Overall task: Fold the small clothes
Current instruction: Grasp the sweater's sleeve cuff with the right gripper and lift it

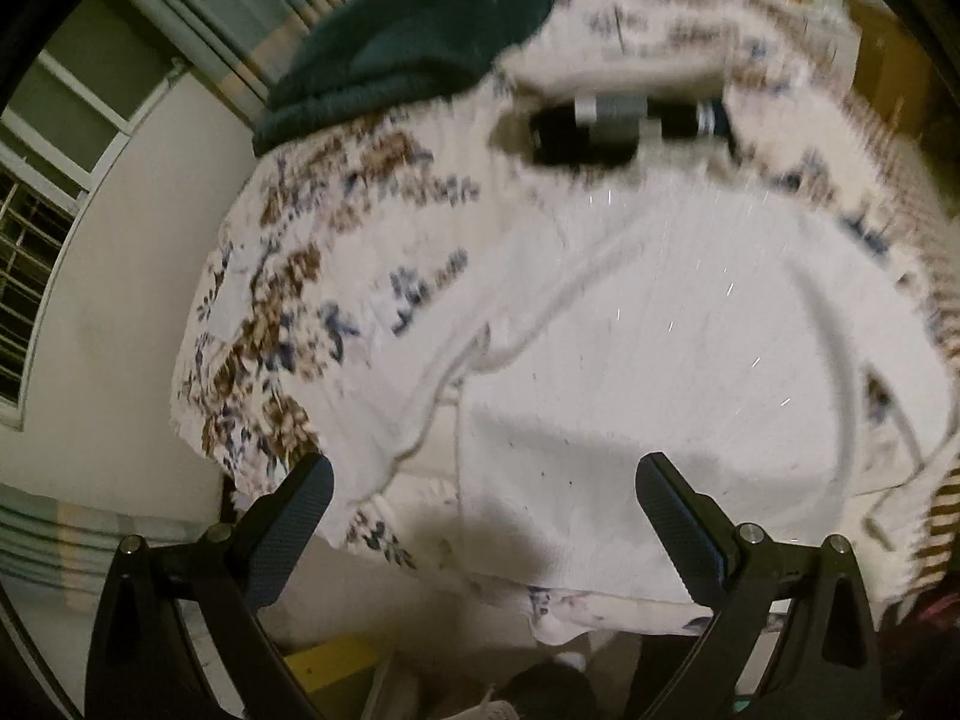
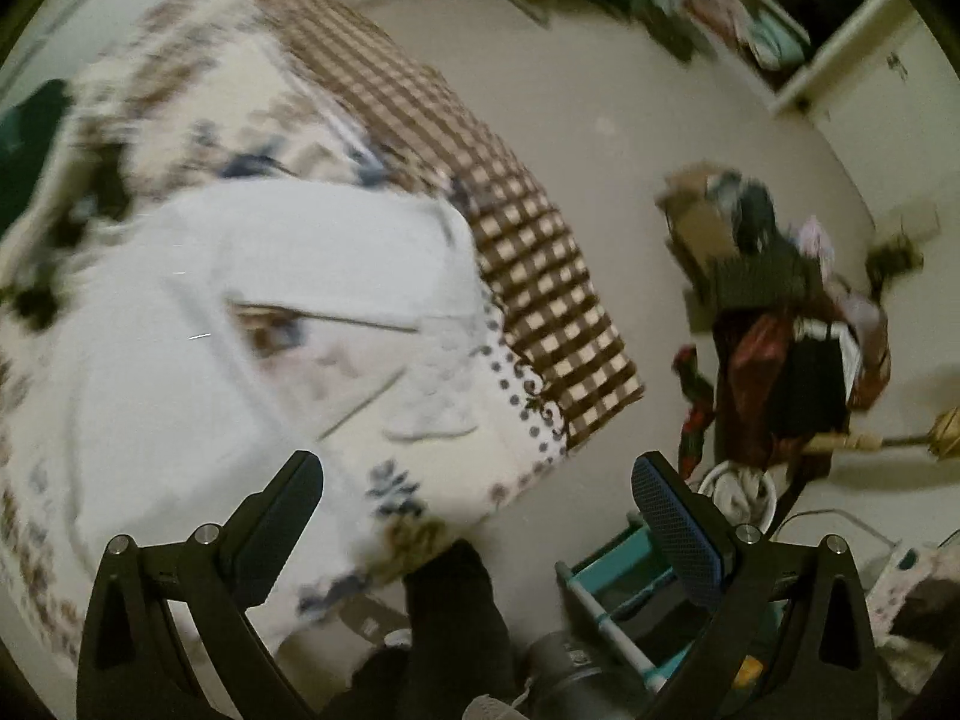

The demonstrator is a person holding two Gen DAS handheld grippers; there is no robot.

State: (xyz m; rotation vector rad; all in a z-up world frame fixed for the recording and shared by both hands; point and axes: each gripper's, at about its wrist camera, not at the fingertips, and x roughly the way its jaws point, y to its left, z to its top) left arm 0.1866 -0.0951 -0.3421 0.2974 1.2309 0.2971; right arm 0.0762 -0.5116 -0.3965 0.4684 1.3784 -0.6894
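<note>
1. In the left wrist view, the left gripper (image 1: 483, 483) sits at the bottom of the frame with its jaws spread wide and nothing between them; its fingers (image 1: 300, 516) hang over the near edge of the bed.
2. In the right wrist view, the right gripper (image 2: 477, 480) is likewise spread wide and empty at the bottom of the frame, above the bed's near corner.
3. Just past the left gripper, a white garment (image 1: 648, 348) lies spread on the floral bedsheet (image 1: 282, 312), filling the centre and right of that frame. The right view shows the same garment (image 2: 240, 312) at centre left, partly doubled over itself.
4. Farther up, a dark cylindrical object (image 1: 624, 126), blurred, rests on the sheet.
5. At upper left lies a dark green cloth (image 1: 408, 42).
6. In the right view, a brown checked blanket (image 2: 480, 180) runs along the bed's edge, and a heap of clutter (image 2: 780, 324) stands on the floor at right.
</note>
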